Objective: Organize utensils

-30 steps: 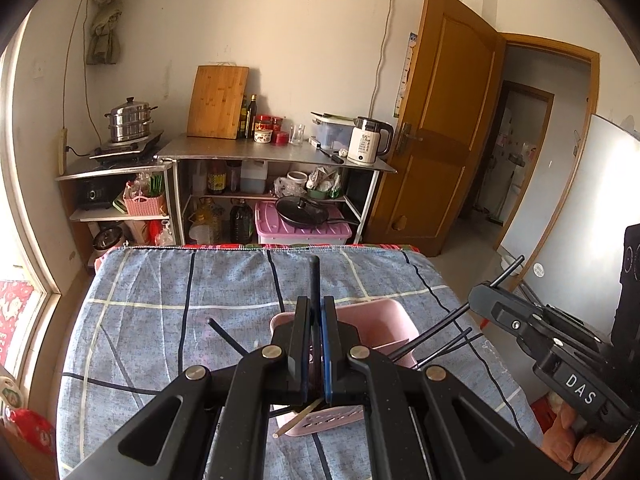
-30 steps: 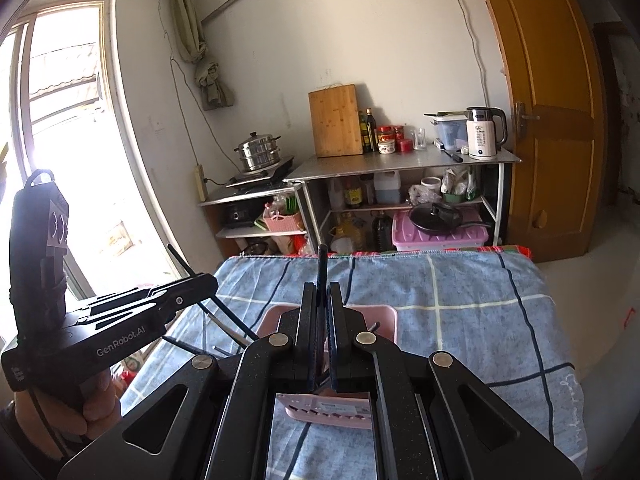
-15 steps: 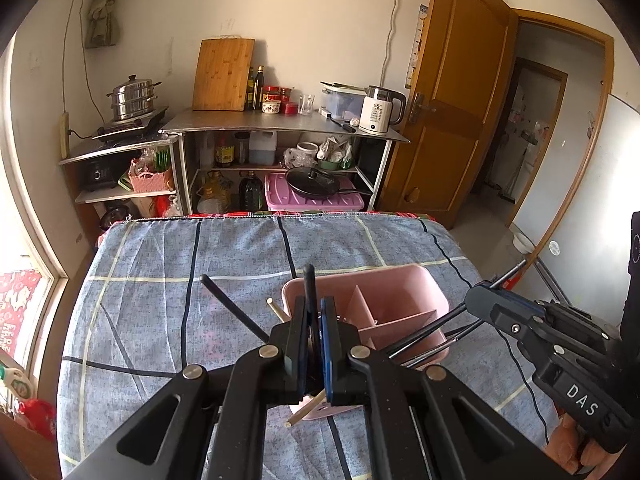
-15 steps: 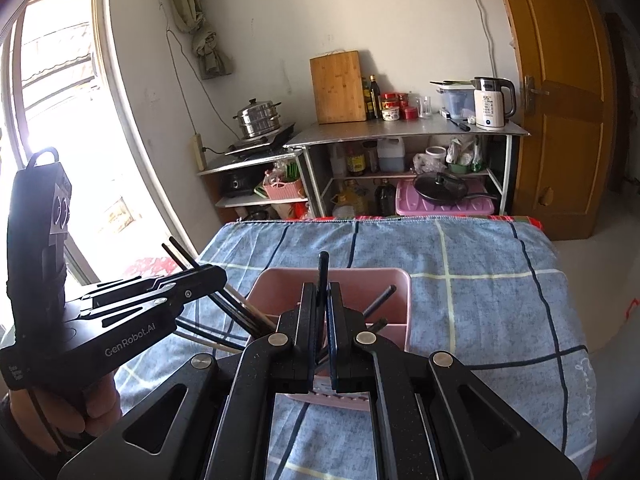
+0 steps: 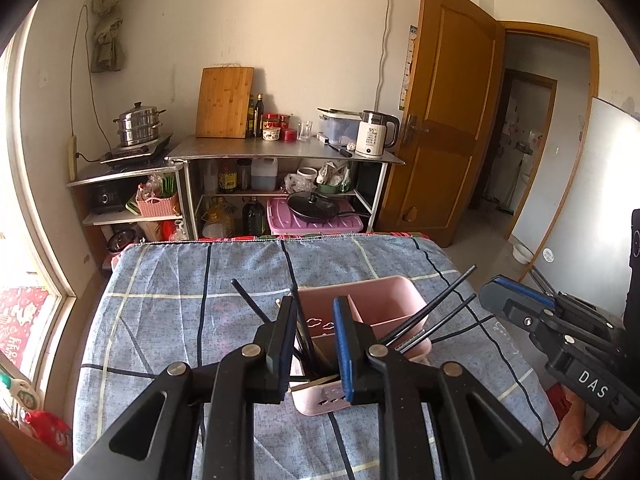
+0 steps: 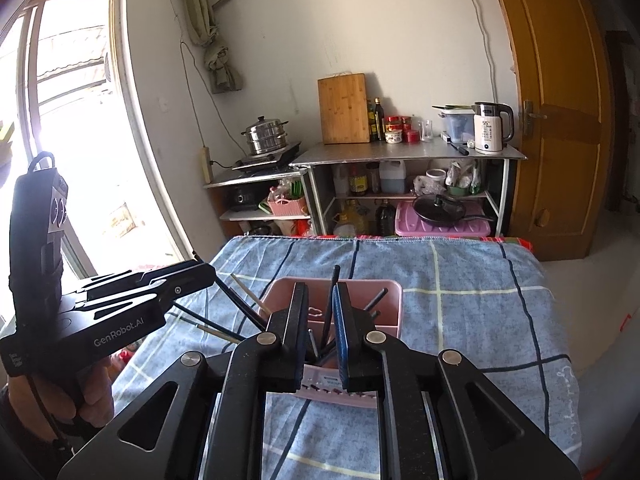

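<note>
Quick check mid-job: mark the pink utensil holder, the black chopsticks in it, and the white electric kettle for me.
pink utensil holder (image 5: 394, 294): left wrist view, on its far inner wall.
black chopsticks (image 6: 329, 312): right wrist view, on the shaft of the upright one between the fingers.
white electric kettle (image 6: 489, 133): right wrist view, on its body front.

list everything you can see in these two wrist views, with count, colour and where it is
utensil holder: one, pink, divided, on the table
chopsticks: several, black, standing and leaning in the holder; a few pale ones beside them
tablecloth: one, blue with a light and dark grid, over the table
cutting board: one, wooden, leaning on the wall on the metal shelf
kettle: one, white, right end of the shelf top
steamer pot: one, steel, on the cooker at left
pan: one, black with lid, on a pink bin
door: one, brown, open
left gripper: black, jaws opening over the holder
right gripper: black, jaws opening, a chopstick loose between them
</note>
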The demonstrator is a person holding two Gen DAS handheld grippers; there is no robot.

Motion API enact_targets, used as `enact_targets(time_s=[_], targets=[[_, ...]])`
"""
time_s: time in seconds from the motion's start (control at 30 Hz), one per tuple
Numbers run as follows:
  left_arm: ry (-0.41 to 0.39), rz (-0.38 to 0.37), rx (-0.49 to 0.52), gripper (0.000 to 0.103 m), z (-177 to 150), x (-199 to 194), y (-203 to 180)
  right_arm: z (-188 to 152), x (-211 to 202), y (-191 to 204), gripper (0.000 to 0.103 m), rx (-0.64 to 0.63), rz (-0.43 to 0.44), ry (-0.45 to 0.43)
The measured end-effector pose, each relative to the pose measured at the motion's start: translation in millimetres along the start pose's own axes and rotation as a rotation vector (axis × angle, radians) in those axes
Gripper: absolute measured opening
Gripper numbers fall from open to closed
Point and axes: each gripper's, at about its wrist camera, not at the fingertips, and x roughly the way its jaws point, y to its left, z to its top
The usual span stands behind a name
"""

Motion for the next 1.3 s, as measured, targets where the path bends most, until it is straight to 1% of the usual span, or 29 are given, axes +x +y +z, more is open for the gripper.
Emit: enact_targets(time_s=[0.1,0.3,0.47,0.6,0.8,0.93,1.07,1.23,1.3], targets=[[-0.026,-0.005,0.001,0.019,-6,-17,-3,-5,-13,2,0.014,-0.009,-0.002,-0.016],[-0.065,-0.018,0.009,0.029,-31,-51,-14,-22,-40,8,0.021,-0.031,-0.007,-0.040],[-0.078,-0.019,0.014,0.032,-59,-74,-24,-42,-58,13,0.022,-0.035,-0.010,-0.047],[-0.085,-0.011,0.018,0.033,-85,-89,-33,-58,-73,16,0.022,-0.041,-0.017,-0.054],[-0.071,-0.015,0.012,0.033,-120,-104,-47,-87,-93,24,0.022,-0.052,-0.025,-0.047],[-0.086,-0.004,0.018,0.033,-141,-114,-54,-108,-104,27,0.024,-0.056,-0.035,-0.039],[-0.098,0.008,0.034,0.033,-159,-122,-61,-124,-110,30,0.025,-0.063,-0.046,-0.040],[-0.107,0.009,0.026,0.033,-181,-125,-64,-144,-113,35,0.026,-0.087,-0.057,-0.047],[-0.118,0.026,0.024,0.033,-190,-128,-65,-150,-114,34,0.026,-0.077,-0.055,-0.046]])
